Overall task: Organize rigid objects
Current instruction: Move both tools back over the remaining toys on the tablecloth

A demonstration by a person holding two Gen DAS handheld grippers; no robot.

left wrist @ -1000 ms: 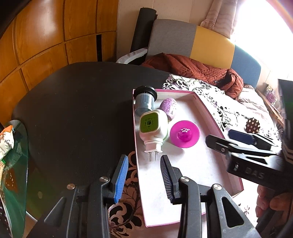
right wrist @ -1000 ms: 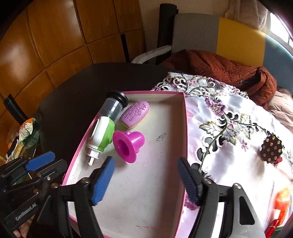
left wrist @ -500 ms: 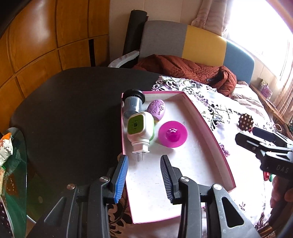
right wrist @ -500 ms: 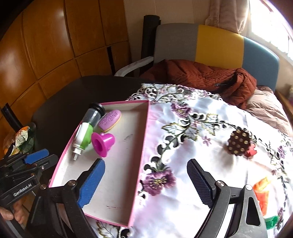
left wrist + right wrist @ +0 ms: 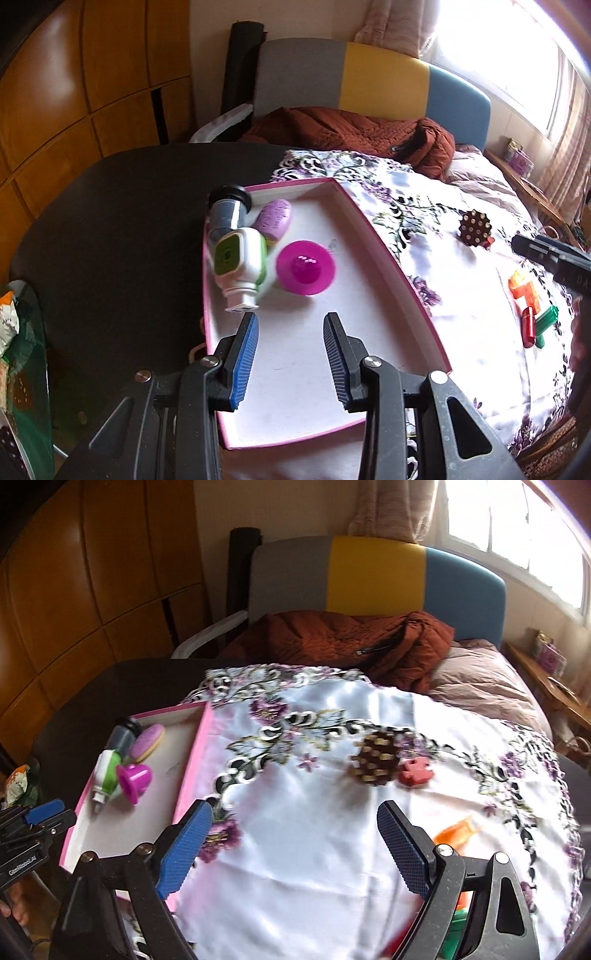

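A pink-rimmed tray lies on the table, half on a flowered white cloth. In its far corner lie a white-and-green plug-in bottle, a purple oval and a magenta cup. My left gripper hovers over the tray's bare floor, jaws apart with nothing between them. Over the cloth my right gripper stands wide open and empty. Beyond it sit a brown dotted ball and a red piece. An orange piece lies by its right finger.
Orange, red and green pieces lie together on the cloth's right side. A rust-coloured jacket is heaped on a chair behind the table. At the far left stands a glass side table with packets.
My right gripper has swung right, away from the tray and out over the cloth, and its jaws have widened. My left gripper has shifted from the tray's left rim to above its floor.
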